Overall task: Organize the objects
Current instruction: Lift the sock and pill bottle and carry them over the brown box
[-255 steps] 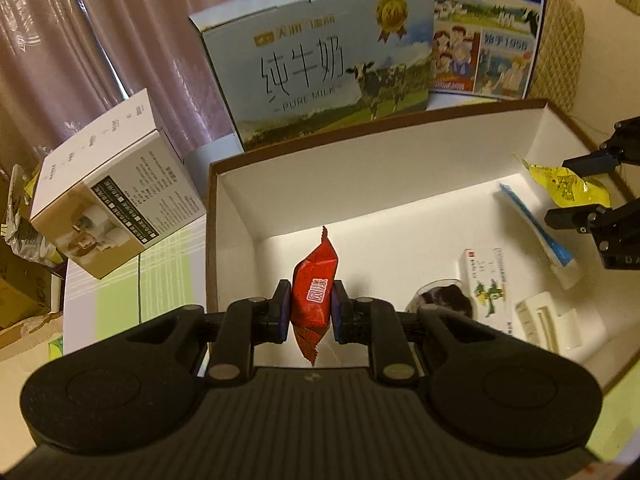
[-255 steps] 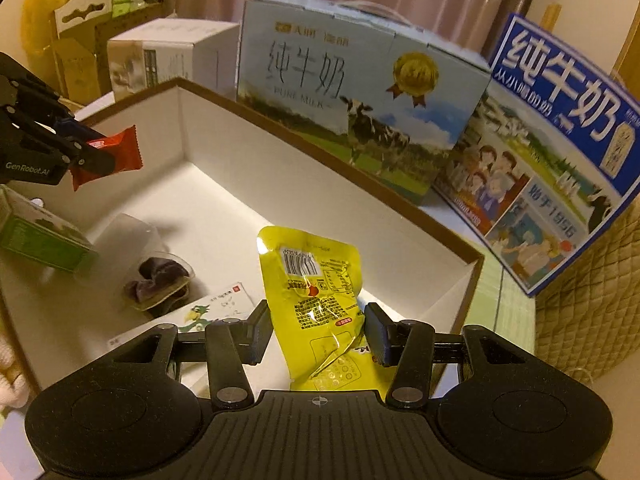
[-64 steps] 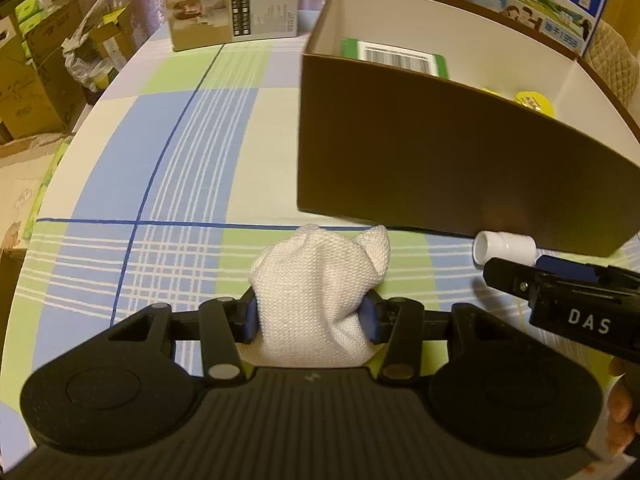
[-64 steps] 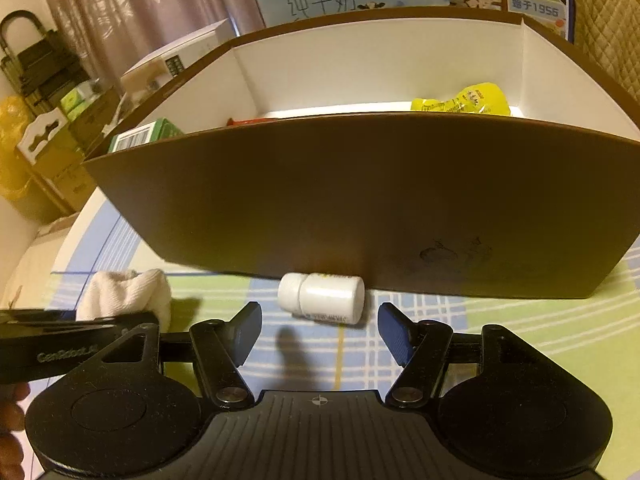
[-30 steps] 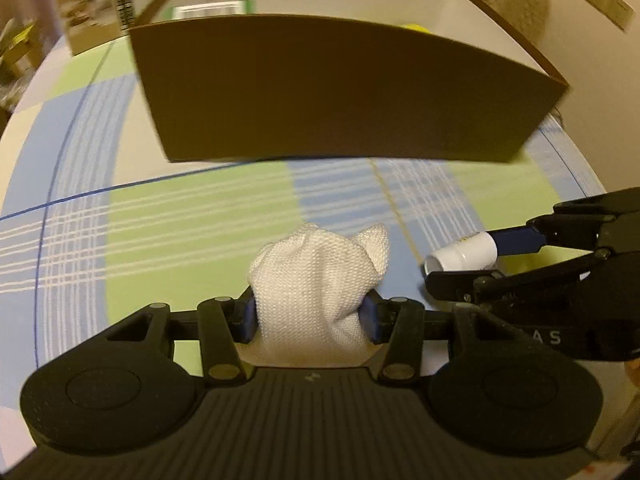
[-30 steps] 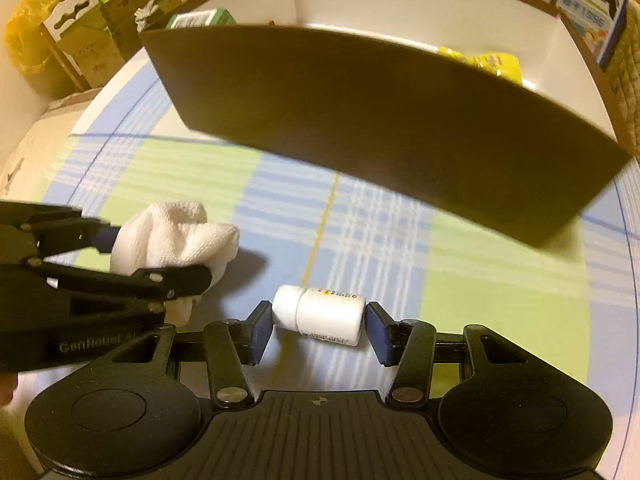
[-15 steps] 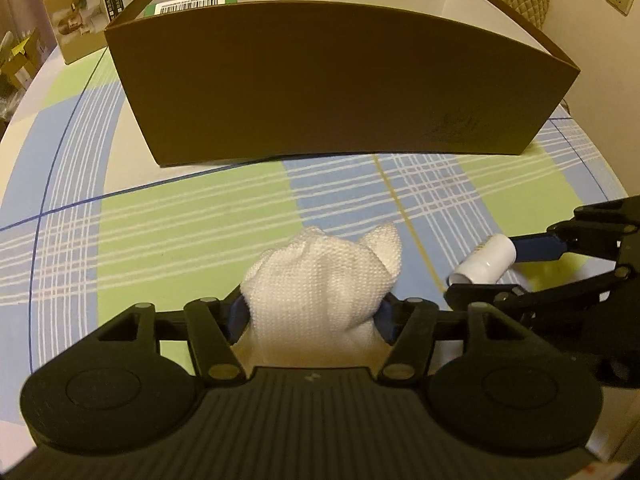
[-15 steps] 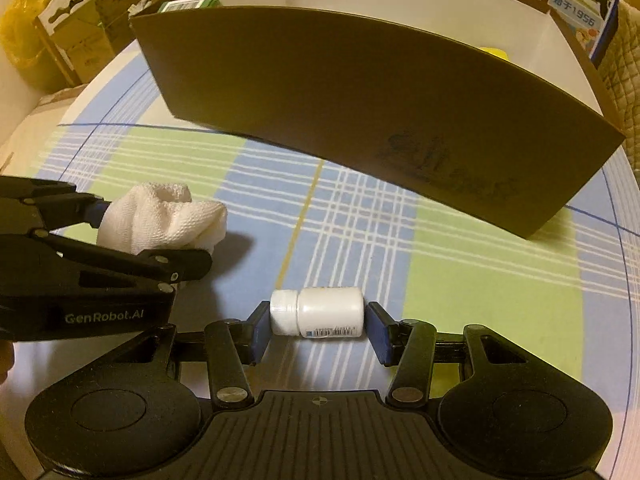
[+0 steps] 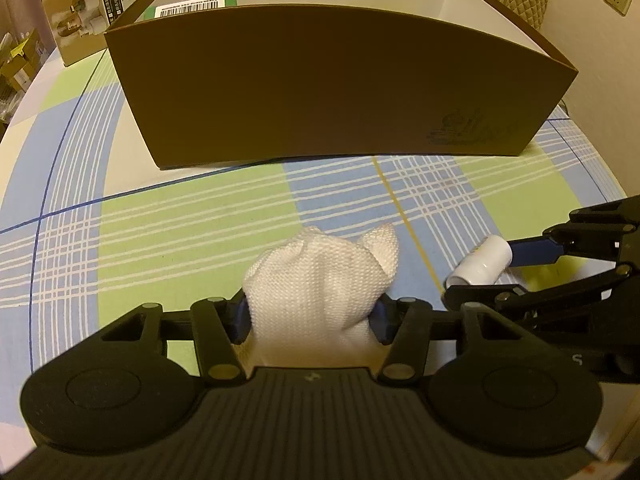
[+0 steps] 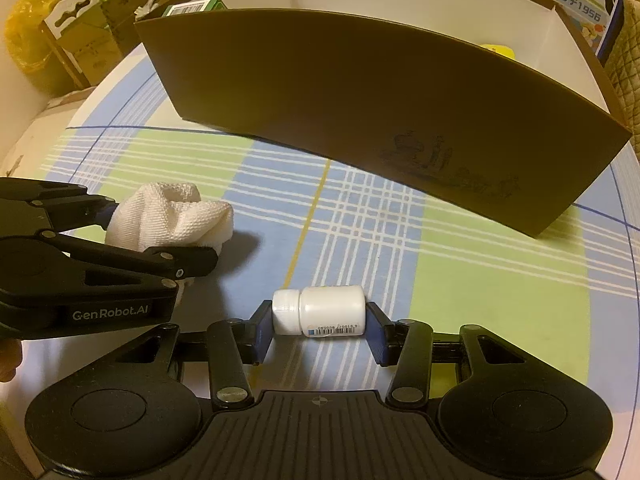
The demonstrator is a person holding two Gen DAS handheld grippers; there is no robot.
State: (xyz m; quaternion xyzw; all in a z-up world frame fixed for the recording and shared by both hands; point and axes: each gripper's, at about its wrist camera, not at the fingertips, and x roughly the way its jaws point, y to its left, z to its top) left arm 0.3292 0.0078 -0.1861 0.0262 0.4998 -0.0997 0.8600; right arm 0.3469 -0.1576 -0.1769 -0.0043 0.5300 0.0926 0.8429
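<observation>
1. Gripping a bunched white cloth [image 9: 320, 280], my left gripper [image 9: 310, 316] has its two fingers pressed into either side of the fabric, which bulges up and forward between them.
2. My right gripper [image 10: 319, 330] is clamped on a small white pill bottle [image 10: 320, 314]. The bottle lies sideways between the pads, with its ribbed cap against the left pad and its base against the right. A barcode label shows along its lower edge.
3. In the left wrist view the bottle [image 9: 480, 266] appears at the right, beside and a little ahead of the cloth, with the right gripper's black fingers on either side of it.
4. In the right wrist view the cloth [image 10: 168, 216] sits at the left, caught in the left gripper's black fingers, whose body reads "GenRobot.AI".
5. Both items are over a tablecloth [image 9: 180, 216] checked in green, blue and white. I cannot tell whether either one touches it.
6. Ahead of both grippers stands a large brown cardboard box [image 9: 320, 88] with a white inside. Its tall front wall faces me and bears a faint dark drawing near the lower right corner.
7. Over the box's rim I can see a green carton with a barcode [image 9: 188, 6] at the left end and a bit of yellow packet [image 10: 498, 50] at the right end.
8. A tan product box [image 9: 76, 20] stands on the table to the left, beyond the brown box.
</observation>
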